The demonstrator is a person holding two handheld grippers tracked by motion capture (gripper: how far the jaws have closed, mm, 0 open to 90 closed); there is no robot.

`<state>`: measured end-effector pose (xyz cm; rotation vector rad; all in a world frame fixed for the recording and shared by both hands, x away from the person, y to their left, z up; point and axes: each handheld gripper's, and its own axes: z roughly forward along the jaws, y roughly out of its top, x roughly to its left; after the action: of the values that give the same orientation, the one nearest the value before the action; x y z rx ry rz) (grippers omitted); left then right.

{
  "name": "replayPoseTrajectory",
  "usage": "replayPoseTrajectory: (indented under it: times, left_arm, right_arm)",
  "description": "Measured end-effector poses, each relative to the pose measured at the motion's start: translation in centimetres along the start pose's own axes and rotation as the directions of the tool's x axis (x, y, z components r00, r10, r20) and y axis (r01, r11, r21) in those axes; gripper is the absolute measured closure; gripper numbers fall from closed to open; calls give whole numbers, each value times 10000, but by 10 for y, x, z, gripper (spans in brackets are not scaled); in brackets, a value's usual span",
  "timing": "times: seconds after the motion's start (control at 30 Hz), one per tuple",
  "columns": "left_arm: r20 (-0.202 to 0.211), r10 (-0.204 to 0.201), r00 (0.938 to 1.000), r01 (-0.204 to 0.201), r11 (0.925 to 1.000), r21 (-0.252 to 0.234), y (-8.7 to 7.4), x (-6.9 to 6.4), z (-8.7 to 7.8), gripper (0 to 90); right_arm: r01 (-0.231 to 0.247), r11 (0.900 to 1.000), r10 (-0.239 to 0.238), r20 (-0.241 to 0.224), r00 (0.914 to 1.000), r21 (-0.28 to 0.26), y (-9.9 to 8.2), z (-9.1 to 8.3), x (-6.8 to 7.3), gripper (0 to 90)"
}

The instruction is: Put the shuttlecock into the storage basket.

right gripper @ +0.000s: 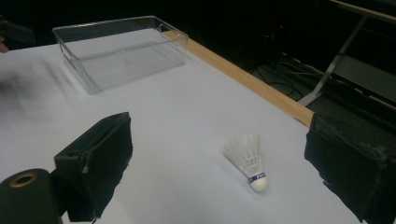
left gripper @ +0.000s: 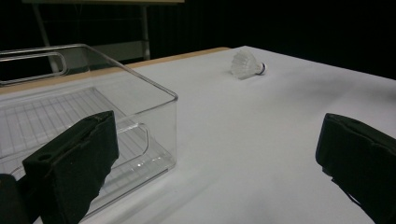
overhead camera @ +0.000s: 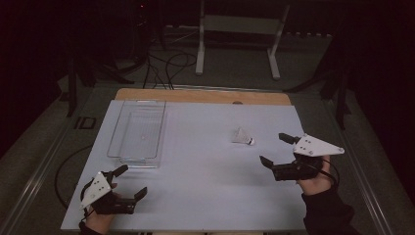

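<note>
White-topped table [overhead camera: 205, 196] with a bare wooden strip along its far edge: carrying everything here, and lying mostly open between the two hands.

Clear rectangular plastic bin [overhead camera: 138, 131] with a ribbed floor: sitting empty toward the far left corner, long side running away from the person, mouth up, seemingly waiting to receive something.

Right gripper [overhead camera: 276, 149], black with a grey three-cornered plate on top: hovering near the right edge, jaws standing wide apart and holding nothing. It is pointing toward the shuttlecock, which in the right gripper view is lying between and just ahead of the jaws, so a pickup looks to be lining up.

Left gripper [overhead camera: 132, 181], same build: resting near the front left corner just short of the bin, jaws likewise spread and empty, apparently idling.

White feathered shuttlecock [overhead camera: 242, 137] with a white cork cap: lying on its side right of the table's middle, well apart from the bin, untouched.
</note>
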<state>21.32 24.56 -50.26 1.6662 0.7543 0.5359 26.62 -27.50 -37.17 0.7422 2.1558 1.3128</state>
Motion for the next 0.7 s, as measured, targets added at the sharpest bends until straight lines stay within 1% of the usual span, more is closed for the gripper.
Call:
replayPoseTrajectory:
  times: [0.17,0.37,0.43,0.57,0.63,0.7]
  left_arm:
    - [13,15,10000,-15,10000,13,0,0,0,0]
    - [13,15,10000,-15,10000,10,0,0,0,0]
    - [-4,6,10000,-6,10000,-7,0,1,0,0]
    - [22,9,10000,-9,10000,12,0,0,0,0]
    - [26,32,10000,-32,10000,24,0,0,0,0]
    - [15,16,10000,-16,10000,8,0,0,0,0]
  right_arm:
    - [31,10000,-31,79,10000,-19,3,4,-4,76]
    - [-93,9998,94,-115,9999,148,5,12,-10,76]
    - [-50,9998,51,-60,10000,201,5,16,-12,76]
    - [-120,9997,122,-70,9999,203,5,21,-17,77]
    - [-117,9994,118,-26,9999,328,6,25,-20,76]
    - [-150,9991,154,-103,9998,386,6,27,-21,76]
